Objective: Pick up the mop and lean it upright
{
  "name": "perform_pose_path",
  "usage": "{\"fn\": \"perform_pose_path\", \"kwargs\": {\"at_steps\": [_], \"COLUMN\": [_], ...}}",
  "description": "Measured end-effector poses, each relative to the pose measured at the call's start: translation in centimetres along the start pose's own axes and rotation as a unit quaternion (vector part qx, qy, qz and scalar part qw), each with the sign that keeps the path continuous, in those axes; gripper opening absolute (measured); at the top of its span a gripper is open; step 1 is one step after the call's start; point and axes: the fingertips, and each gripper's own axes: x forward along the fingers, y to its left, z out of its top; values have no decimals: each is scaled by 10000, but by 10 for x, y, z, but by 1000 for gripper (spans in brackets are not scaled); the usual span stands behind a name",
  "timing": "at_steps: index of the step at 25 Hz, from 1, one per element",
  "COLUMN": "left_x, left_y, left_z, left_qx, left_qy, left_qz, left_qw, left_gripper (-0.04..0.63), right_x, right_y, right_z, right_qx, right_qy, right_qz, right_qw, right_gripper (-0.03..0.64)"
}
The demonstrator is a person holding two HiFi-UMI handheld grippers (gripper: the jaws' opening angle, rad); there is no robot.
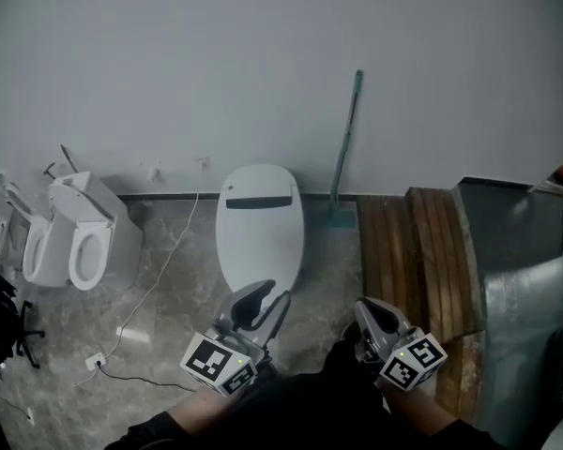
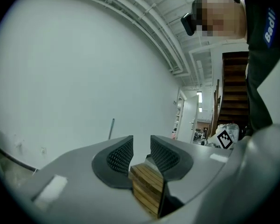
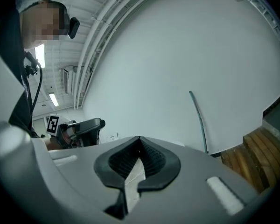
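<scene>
The mop (image 1: 345,148) is seen propped against the white wall (image 1: 169,73), on the marbled floor (image 1: 174,284); the left gripper (image 1: 266,293) is held apart and empty, the right gripper (image 1: 368,307) pinched closed on nothing.

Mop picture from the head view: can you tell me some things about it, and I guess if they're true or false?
1. The mop leans upright on the wall. True.
2. The left hand-held gripper holds the mop. False: its jaws are apart with nothing in them, far from the mop.
3. The right hand-held gripper has its jaws together. True.
4. The wooden boards lie left of the mop. False: they lie to its right.
</scene>
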Motion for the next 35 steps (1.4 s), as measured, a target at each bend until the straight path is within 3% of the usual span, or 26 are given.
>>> {"fn": "perform_pose_path", "kwargs": {"at_steps": [6,12,17,25,35], "left_x": [-64,-85,-84,-71,-66], "left_y": [-9,-41,-78,-126,-142], "left_z": [-7,-14,-7,5,-5], "left_qx": [5,7,78,435,460], "left_qy": [53,68,51,-117,-34], "left_qz": [-241,-399,-477,-687,-755], "left_qw": [9997,9992,9988,9966,9961], "left_gripper": [117,110,106,97,95], "right_x": [-14,-26,-44,-79,-90], "right_y": [78,116,127,122,116], "right_z": [-7,-4,-3,4,3], "right_qx": [-543,-895,-1011,-1281,-1208], "right_qy": [-52,-96,-163,-278,-324], "right_qz": [-136,234,542,622,650], "right_qw": [9984,9957,9933,9894,9900], "right_gripper": [5,5,5,5,3]}}
